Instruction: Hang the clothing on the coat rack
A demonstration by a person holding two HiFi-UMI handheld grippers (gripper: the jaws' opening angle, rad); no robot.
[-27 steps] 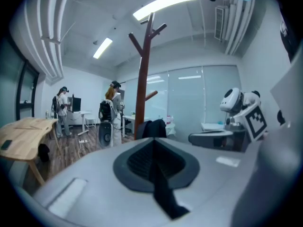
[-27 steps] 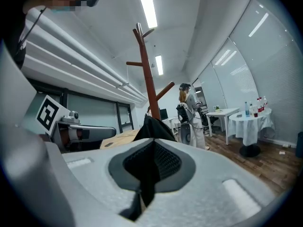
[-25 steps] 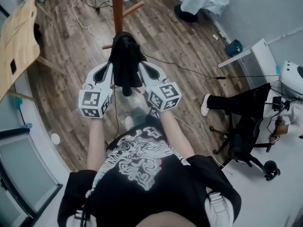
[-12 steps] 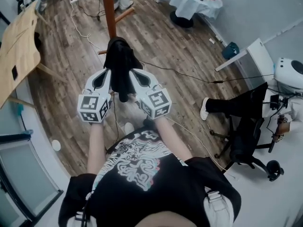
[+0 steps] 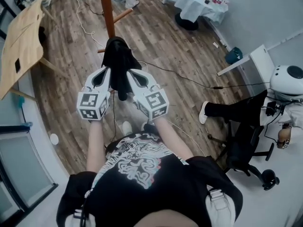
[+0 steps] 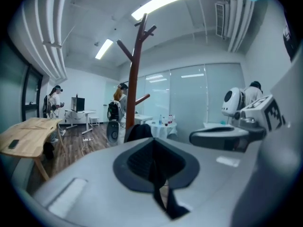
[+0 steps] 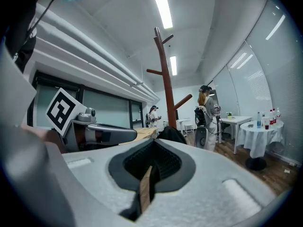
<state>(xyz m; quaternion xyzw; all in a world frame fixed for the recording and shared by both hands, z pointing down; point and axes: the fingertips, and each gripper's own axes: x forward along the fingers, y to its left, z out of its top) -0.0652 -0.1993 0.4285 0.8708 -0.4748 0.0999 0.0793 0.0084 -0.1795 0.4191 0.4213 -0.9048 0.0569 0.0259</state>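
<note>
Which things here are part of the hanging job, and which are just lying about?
In the job: black garment, coat rack, left gripper and right gripper, both shut on the garment.
Lying about: wooden table, white-clothed table, office chair, teal bin.

Black T-shirt (image 5: 142, 174), white swirl print, white left tool (image 5: 107, 72), white right tool (image 5: 131, 74), square-marker cubes (image 5: 92, 105)

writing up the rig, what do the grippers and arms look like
The left gripper and right gripper are pale grey wedge-shaped shells with dark pad recesses, each carrying a cube of black-and-white square markers. Black short-sleeved T-shirt, white print.
</note>
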